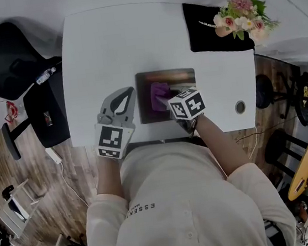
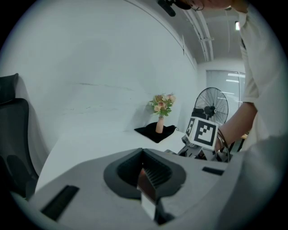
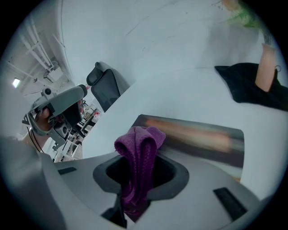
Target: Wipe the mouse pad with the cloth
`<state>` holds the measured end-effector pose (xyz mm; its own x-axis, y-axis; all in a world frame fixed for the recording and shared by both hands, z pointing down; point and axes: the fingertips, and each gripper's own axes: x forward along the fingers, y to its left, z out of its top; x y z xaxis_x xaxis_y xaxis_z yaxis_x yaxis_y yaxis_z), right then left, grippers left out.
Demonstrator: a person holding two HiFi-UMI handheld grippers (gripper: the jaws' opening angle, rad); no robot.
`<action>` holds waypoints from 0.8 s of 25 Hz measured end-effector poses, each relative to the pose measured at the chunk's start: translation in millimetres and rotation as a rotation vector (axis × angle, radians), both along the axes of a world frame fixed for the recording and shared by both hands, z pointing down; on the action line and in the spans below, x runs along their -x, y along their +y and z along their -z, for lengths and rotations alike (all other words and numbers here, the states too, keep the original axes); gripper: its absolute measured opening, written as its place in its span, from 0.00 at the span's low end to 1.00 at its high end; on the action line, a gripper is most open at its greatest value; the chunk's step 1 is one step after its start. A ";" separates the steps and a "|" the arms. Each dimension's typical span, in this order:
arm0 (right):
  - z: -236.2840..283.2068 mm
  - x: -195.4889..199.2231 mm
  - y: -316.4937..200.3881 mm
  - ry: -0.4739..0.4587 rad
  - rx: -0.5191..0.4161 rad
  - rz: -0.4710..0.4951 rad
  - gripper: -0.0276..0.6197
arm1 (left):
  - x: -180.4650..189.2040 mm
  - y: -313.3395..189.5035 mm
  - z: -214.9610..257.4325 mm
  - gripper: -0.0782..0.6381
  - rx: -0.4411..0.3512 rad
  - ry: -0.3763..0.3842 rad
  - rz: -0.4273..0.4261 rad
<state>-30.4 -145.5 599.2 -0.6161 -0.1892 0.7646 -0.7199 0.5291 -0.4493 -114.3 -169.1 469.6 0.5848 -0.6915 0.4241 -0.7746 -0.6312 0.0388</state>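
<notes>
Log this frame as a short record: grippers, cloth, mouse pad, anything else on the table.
left gripper: shut, empty, left of the mouse pad
right gripper: shut on the cloth
cloth: purple, bunched, over the mouse pad; contact unclear
mouse pad: dark, flat on the white table
other: flowers on a black mat, far right corner
</notes>
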 end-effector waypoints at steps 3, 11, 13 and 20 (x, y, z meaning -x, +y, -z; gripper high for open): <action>0.0 -15.7 0.7 -0.001 0.000 -0.009 0.21 | -12.9 2.0 0.8 0.11 -0.001 -0.003 -0.006; -1.4 -60.9 2.9 -0.008 -0.002 -0.026 0.22 | -51.4 8.3 1.3 0.11 -0.004 -0.011 -0.010; -1.5 -71.4 3.4 -0.011 0.000 -0.029 0.22 | -60.7 10.7 1.4 0.11 -0.005 -0.015 -0.010; -2.3 -108.6 1.6 -0.008 -0.009 -0.027 0.22 | -90.3 15.2 0.5 0.11 -0.009 -0.024 0.002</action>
